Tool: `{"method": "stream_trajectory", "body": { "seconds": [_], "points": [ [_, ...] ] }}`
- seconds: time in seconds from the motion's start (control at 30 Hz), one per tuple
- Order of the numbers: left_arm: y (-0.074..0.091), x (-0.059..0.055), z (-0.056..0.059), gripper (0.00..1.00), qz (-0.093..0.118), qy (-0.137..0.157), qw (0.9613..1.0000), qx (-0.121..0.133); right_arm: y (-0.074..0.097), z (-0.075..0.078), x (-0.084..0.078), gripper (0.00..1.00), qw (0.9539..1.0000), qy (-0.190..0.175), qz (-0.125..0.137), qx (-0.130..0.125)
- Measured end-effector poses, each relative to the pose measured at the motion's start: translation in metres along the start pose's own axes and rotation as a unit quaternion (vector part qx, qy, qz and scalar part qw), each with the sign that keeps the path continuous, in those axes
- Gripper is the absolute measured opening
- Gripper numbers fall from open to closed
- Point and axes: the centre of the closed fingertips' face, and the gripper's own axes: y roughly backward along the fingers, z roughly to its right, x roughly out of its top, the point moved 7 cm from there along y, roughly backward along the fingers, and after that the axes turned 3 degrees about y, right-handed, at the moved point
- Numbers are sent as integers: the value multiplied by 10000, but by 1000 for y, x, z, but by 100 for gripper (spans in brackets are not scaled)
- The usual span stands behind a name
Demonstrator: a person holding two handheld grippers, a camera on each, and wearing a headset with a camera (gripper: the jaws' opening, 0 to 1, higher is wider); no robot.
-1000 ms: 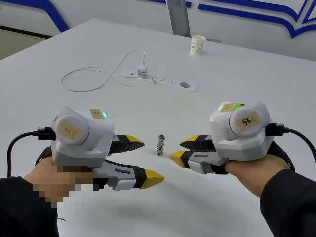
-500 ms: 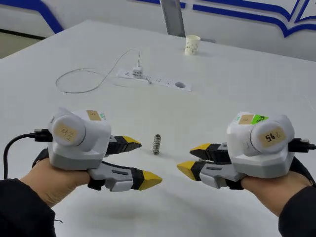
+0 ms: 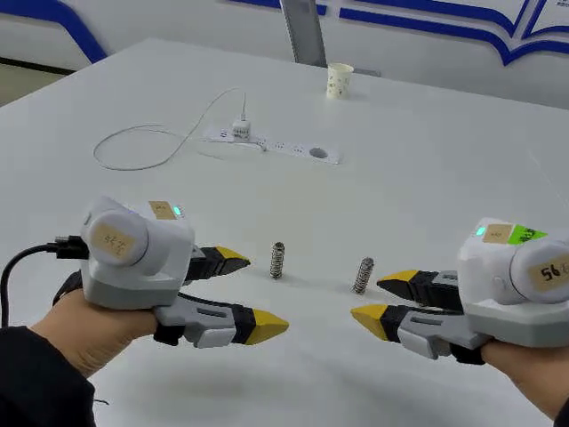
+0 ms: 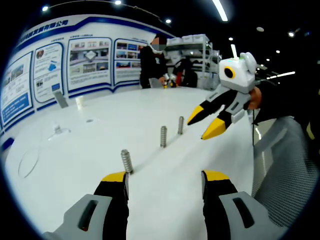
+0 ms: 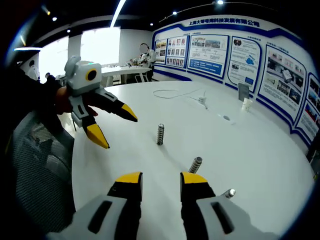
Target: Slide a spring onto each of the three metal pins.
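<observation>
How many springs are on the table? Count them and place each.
3, in a row: near spring by the left tongs, middle spring, far spring by the right tongs. More may be hidden.

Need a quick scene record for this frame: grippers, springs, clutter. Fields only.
left gripper: open, empty, low over the table, pointing toward the springs
right gripper: open, empty, tips close to the middle spring
springs: three standing in a row, counted from the left gripper: first spring, middle spring, third spring
pins: cannot tell them apart from the springs
table: white
far side: power strip, white cable, paper cup
</observation>
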Motion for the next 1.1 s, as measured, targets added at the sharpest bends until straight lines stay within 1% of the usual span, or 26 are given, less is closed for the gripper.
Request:
{"method": "stream_trajectory", "body": {
  "seconds": [0.2,0.37,0.53,0.67,0.93,1.1],
  "points": [
    [-1,-1,0,61,-22,1,10000,-1,13,10,-16,33,9996,-178,-37,-208],
    [-1,-1,0,61,-36,1,10000,-10,25,21,-22,35,9987,-300,38,-408],
    [-2,-1,2,62,-62,-11,10000,-43,32,30,-28,38,9976,-361,78,-588],
    [-2,-2,1,62,-63,-1,10000,-46,37,33,-32,43,9971,-381,147,-646],
    [-2,-3,2,62,-75,3,10000,-60,45,35,-41,50,9967,-353,277,-684],
    [-2,-3,2,63,-72,8,10000,-62,48,36,-46,54,9963,-405,317,-688]
  ]
}}
